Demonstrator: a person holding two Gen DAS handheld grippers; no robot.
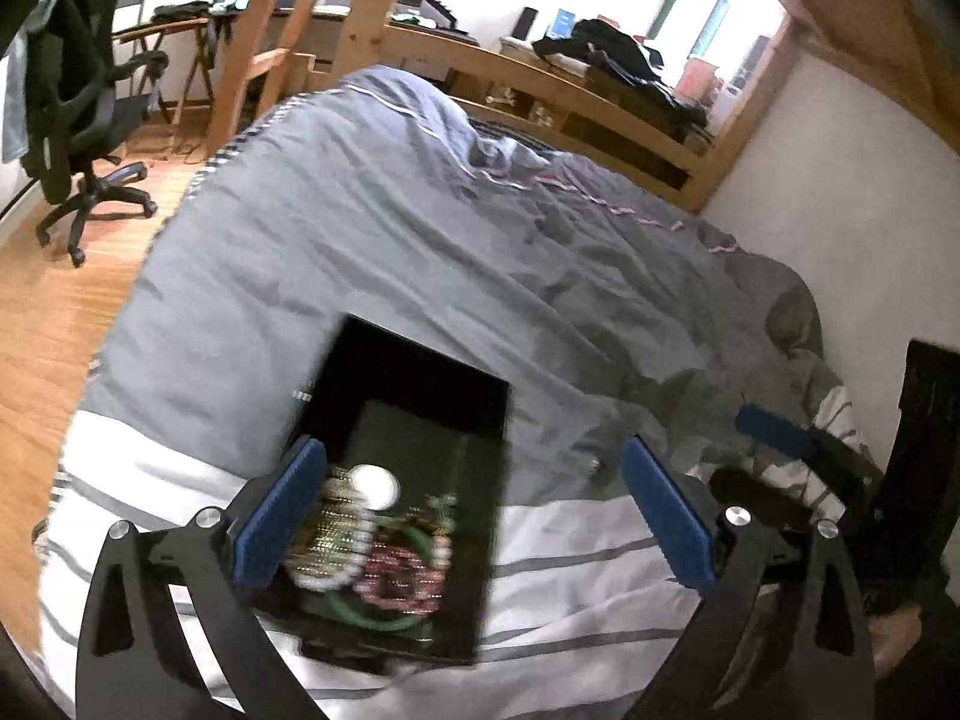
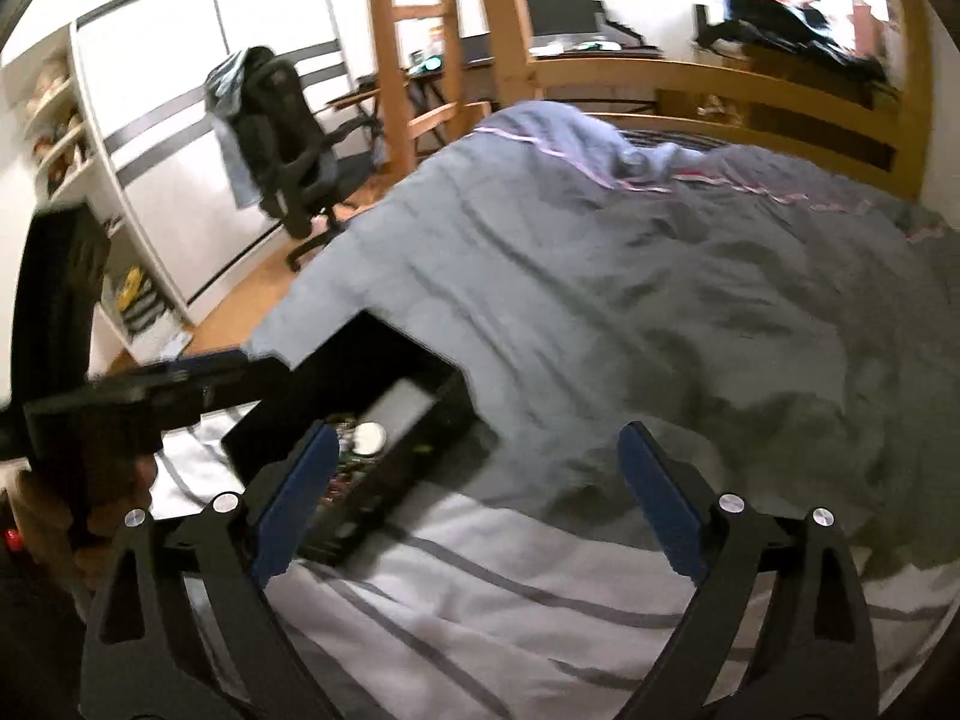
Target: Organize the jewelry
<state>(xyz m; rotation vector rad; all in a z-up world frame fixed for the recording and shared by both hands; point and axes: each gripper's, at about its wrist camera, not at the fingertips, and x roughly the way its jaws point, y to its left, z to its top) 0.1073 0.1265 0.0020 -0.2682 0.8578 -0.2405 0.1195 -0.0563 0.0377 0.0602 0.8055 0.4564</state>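
Open black jewelry box (image 1: pixel 414 420) rests on the bed (image 1: pixel 420 240), beads heaped inside; left gripper (image 1: pixel 474 516) and right gripper (image 2: pixel 474 498) hover, fingers spread wide, empty, ready for sorting.

Jewelry (image 1: pixel 372 546) blurs together (beads indistinct); box (image 1: pixel 414 396) partly behind tongs.

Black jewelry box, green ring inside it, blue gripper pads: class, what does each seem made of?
Black jewelry box: apparently rigid card or plastic, matte, sharp flat walls. Green ring: possibly jade or glass, smooth and glossy. Left gripper pads: likely ribbed rubber, dull blue.
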